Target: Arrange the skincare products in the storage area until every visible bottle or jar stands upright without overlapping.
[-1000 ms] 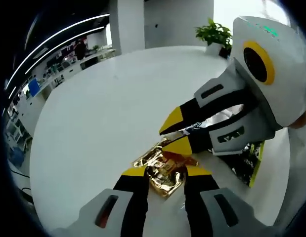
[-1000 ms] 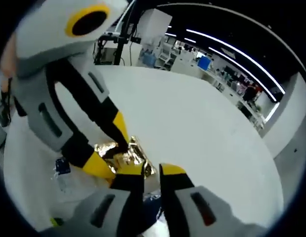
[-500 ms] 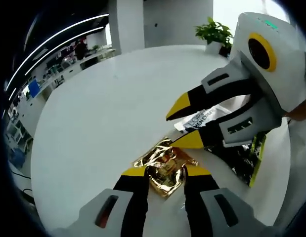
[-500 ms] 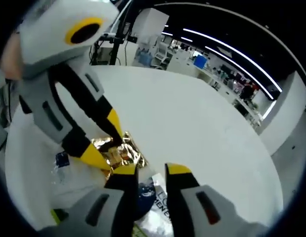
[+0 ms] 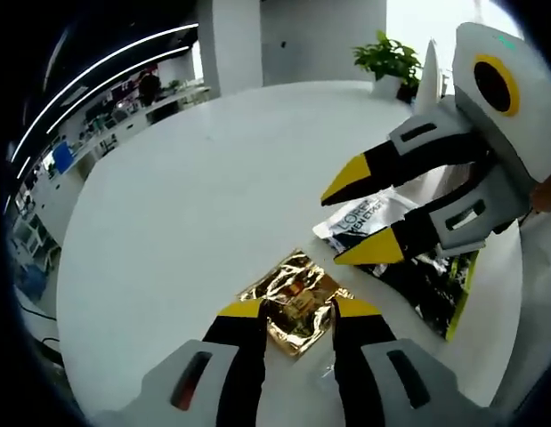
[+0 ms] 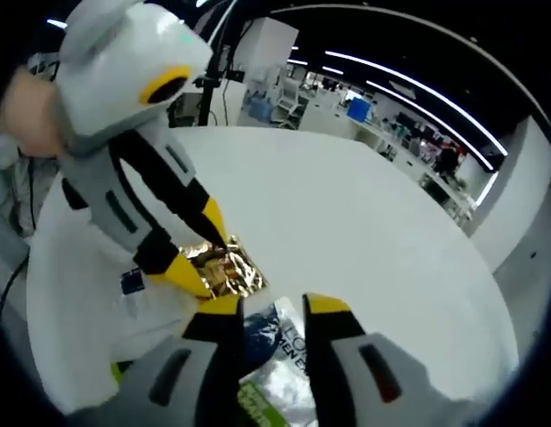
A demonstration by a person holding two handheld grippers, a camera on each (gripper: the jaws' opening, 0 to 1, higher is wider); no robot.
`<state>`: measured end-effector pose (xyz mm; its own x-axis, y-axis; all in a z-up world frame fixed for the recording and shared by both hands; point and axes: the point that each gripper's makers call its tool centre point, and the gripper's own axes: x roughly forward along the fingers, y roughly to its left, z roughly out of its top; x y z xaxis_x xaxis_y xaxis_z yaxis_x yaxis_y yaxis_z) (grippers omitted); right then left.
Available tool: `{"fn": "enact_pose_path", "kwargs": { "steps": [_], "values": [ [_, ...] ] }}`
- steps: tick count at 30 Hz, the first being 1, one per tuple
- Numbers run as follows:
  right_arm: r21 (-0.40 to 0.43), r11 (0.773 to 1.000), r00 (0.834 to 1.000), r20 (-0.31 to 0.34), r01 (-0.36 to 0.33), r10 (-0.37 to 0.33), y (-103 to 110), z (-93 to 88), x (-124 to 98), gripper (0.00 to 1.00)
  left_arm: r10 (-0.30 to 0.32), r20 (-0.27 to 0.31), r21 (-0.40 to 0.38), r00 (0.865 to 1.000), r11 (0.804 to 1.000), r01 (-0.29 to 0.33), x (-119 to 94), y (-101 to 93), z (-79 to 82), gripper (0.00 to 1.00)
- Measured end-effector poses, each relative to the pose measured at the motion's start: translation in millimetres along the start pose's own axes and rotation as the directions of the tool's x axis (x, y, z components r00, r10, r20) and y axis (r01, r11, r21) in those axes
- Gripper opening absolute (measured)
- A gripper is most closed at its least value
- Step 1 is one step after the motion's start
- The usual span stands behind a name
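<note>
Low centre of the left gripper view: gold foil sachet (image 5: 295, 301) flat on white tabletop (image 5: 186, 205), pinched by left claw (image 5: 297, 309). Light, crinkly, probably slippery; best grabbed by an edge. Right claw (image 5: 362, 213) open, empty.

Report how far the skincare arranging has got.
Nothing looks arranged yet. No upright bottle or jar can be seen, and two packets lie flat on the white table. In hand: the left gripper has its jaws around the gold foil packet. The right gripper is open above the silver sachet. Everything is left.
</note>
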<state>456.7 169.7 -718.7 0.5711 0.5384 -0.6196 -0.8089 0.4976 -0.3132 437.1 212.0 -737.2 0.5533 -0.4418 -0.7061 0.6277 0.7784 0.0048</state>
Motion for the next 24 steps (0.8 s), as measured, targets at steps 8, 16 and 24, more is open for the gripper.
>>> {"fn": "enact_pose_path", "kwargs": {
  "steps": [8,16,24],
  "values": [
    [0.006,1.0,0.999,0.028,-0.021,0.02,8,3.1,-20,0.37,0.011,0.015,-0.006,1.0,1.0,-0.011,-13,-2.3,8.1,0.29],
    [0.022,0.999,0.997,0.061,-0.046,0.045,21,5.0,-48,0.51,0.019,0.023,-0.014,1.0,1.0,-0.019,-30,-10.2,9.9,0.35],
    [0.044,0.997,0.994,0.092,-0.06,0.056,38,1.7,-88,0.59,0.008,0.034,-0.038,0.999,0.999,-0.006,-51,-29.0,6.6,0.42]
  ]
}}
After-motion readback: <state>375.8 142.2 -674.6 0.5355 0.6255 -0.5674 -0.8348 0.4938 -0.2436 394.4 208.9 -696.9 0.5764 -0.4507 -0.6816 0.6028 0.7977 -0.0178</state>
